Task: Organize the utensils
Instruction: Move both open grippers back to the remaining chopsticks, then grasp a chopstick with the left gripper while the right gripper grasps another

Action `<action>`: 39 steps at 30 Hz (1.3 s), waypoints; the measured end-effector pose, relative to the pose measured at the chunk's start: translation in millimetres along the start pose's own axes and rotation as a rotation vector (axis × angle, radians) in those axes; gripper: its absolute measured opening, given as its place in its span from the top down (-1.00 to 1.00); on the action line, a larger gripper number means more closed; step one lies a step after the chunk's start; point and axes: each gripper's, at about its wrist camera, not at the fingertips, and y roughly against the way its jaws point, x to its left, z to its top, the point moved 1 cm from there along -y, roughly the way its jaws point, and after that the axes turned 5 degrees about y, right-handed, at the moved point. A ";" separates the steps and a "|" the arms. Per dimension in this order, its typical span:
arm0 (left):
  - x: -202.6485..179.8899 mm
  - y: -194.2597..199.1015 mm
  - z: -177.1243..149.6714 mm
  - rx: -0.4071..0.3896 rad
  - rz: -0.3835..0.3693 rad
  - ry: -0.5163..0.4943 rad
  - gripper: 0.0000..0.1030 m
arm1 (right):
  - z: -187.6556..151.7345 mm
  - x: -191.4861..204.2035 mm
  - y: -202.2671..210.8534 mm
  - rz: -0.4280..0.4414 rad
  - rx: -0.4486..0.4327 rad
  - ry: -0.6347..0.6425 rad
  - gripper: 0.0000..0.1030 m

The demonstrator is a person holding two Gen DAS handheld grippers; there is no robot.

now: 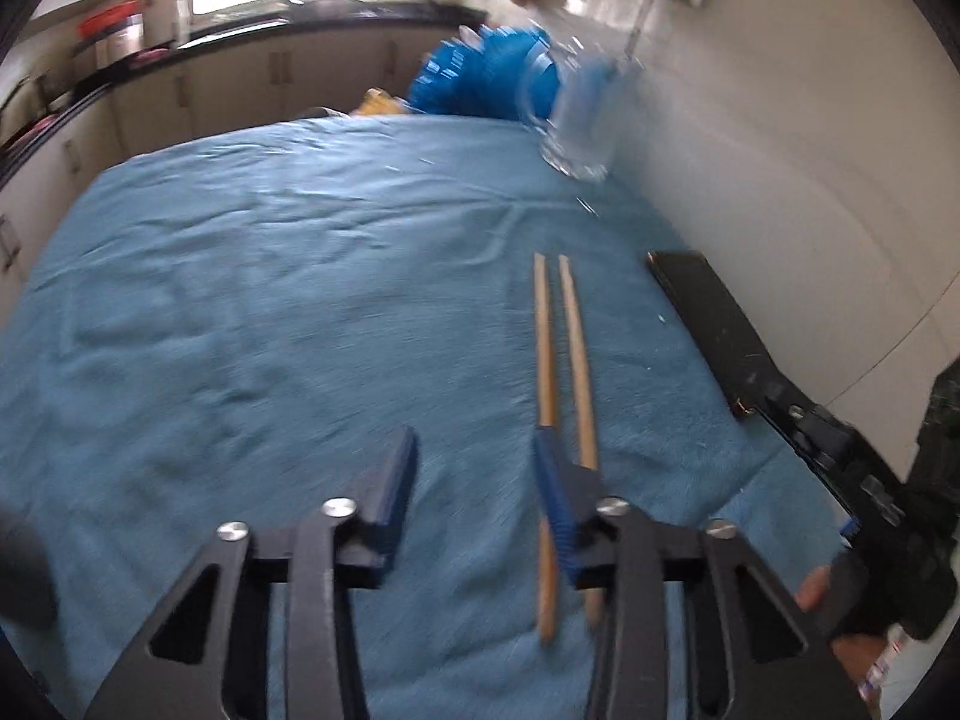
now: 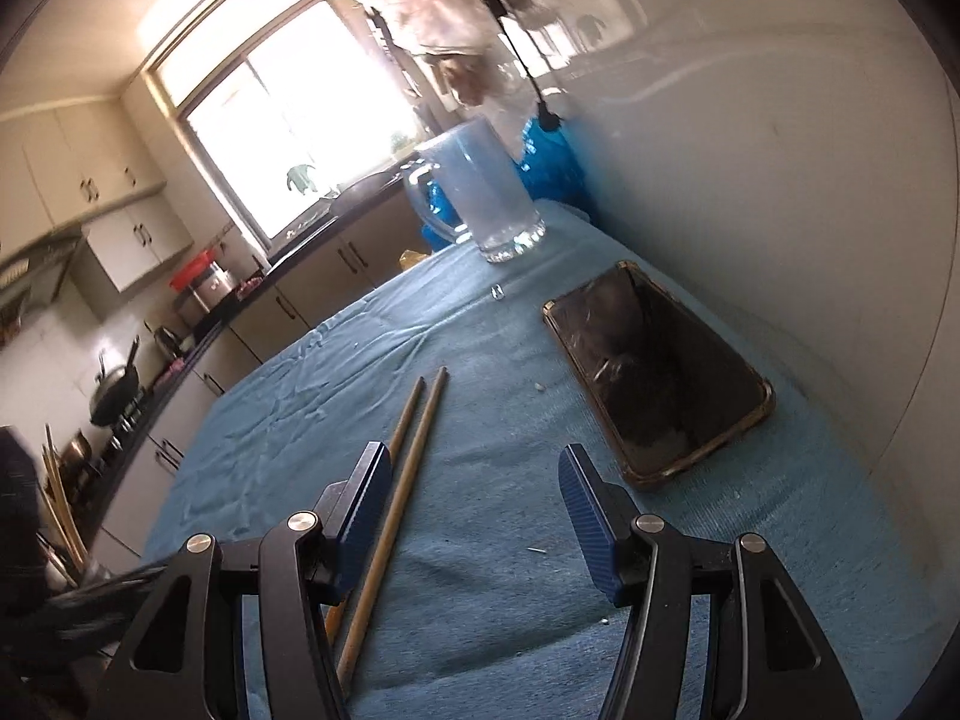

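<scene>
Chopsticks: 2 chopsticks (image 1: 564, 360) lie side by side on the blue-cloth surface (image 1: 270, 300), your glass mug (image 2: 480, 192) well beyond.
Fingers: left gripper (image 1: 474, 498) and right gripper (image 2: 474, 516) both spread apart, holding nothing.
Risk: you may pinch only 1 stick; the other could roll away.

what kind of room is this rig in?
Almost certainly a home kitchen: cabinets run along a dark counter under a window, with a wok on the stove. The work surface is a table under a blue cloth, holding chopsticks and a glass mug.

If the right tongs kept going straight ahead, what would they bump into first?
Probably nothing soon: the open right tongs point over bare blue towel, between the chopsticks and the phone. Farther on stands the glass mug, though depth is unclear.
</scene>
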 end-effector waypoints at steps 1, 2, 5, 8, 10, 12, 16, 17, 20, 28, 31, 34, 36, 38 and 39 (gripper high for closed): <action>-7.8 -10.7 4.2 0.006 -0.002 -0.020 0.40 | 0.3 -4.3 0.0 0.013 0.002 -0.022 -0.22; -12.0 -15.8 5.8 0.006 -0.003 -0.032 0.40 | 1.2 -9.0 1.1 0.027 -0.001 -0.047 -0.22; -26.8 -33.9 13.2 0.011 0.000 -0.086 0.40 | 1.9 -11.6 2.8 0.038 -0.008 -0.063 -0.22; -34.1 -51.8 16.0 0.040 0.041 -0.137 0.64 | 1.3 -8.6 3.0 0.059 -0.005 -0.057 -0.22; -34.4 -56.0 16.5 0.039 0.033 -0.138 0.66 | 1.2 -5.2 2.1 0.069 -0.004 -0.046 -0.22; -35.9 -58.0 16.7 0.052 0.034 -0.145 0.67 | 0.9 -2.3 2.7 0.069 -0.009 -0.030 -0.22; -41.0 -66.1 18.6 0.053 0.043 -0.170 0.67 | -0.2 -1.4 2.4 0.067 -0.009 -0.031 -0.22; -42.9 -67.8 19.3 0.050 0.048 -0.184 0.67 | -0.7 -1.7 1.8 0.066 -0.007 -0.032 -0.22; -41.3 -68.3 22.2 0.056 0.080 -0.188 0.87 | -1.9 -2.1 0.6 0.055 -0.003 -0.030 -0.22; 28.5 -30.0 2.6 0.118 0.078 0.009 0.87 | -9.0 5.4 -4.8 0.008 0.031 0.020 -0.22; 62.7 -3.9 -21.5 0.145 0.063 0.098 0.87 | -11.2 11.3 -8.5 0.001 0.056 0.049 -0.22; 82.1 14.2 -40.7 0.152 0.052 0.165 0.87 | -11.3 19.0 -13.5 0.008 0.100 0.052 -0.22; 90.9 22.8 -51.1 0.138 0.049 0.205 0.87 | -10.8 29.3 -22.8 0.003 0.165 0.079 -0.22; 93.0 27.8 -58.5 0.118 0.046 0.216 0.87 | -10.0 40.8 -35.3 0.000 0.238 0.109 -0.22; 92.2 29.8 -61.3 0.108 0.053 0.205 0.87 | -9.7 49.0 -44.2 -0.015 0.285 0.137 -0.21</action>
